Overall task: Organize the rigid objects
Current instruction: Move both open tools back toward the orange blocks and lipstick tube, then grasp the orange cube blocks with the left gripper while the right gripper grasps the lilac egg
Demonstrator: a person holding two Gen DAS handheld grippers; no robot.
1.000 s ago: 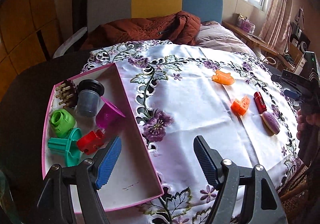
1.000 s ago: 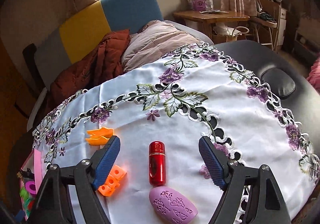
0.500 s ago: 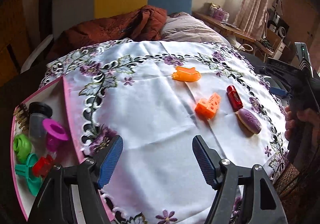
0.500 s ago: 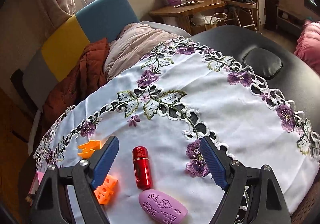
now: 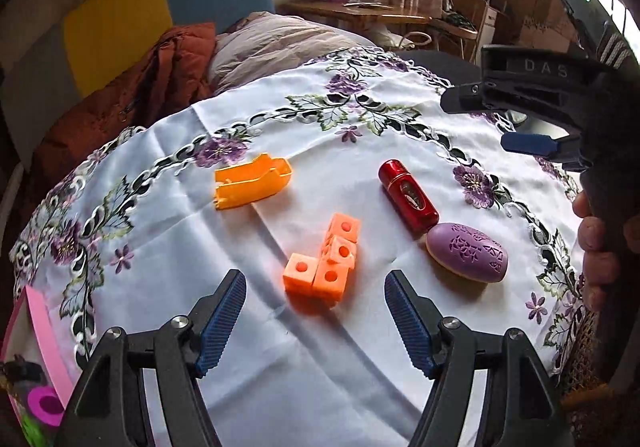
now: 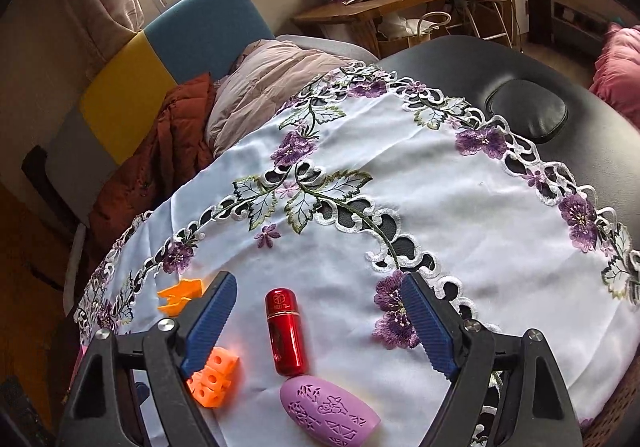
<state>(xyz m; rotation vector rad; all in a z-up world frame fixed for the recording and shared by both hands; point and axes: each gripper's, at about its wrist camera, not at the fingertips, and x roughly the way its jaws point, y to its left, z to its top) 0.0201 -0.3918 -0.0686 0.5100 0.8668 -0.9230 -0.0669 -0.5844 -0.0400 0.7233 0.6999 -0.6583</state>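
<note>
The left gripper point(image 5: 315, 323) hangs over the white embroidered tablecloth point(image 5: 280, 367) with its blue ribbed pads spread wide and nothing between them; just past the tips lies the orange block cluster point(image 5: 322, 265), a small stack of cubes with round holes. Farther off and to the left sits the orange open-sided piece point(image 5: 251, 183) (its exact kind is hard to tell). To the right of the blocks, the red capsule point(image 5: 408, 197) lies on its side, its near end right against the purple oval case point(image 5: 467, 257). The right gripper point(image 6: 316, 321) is also released, jaws apart and gripping nothing, with the red capsule point(image 6: 286, 331) lying on the cloth in the gap between them, untouched by either pad. The purple oval case point(image 6: 328, 405) rests just below it, and the orange block cluster point(image 6: 214, 379) shows partly behind the left-hand pad. At the lower left edge of the left wrist view, the pink-rimmed tray point(image 5: 40, 323) peeks in, well apart from the four loose things.
</note>
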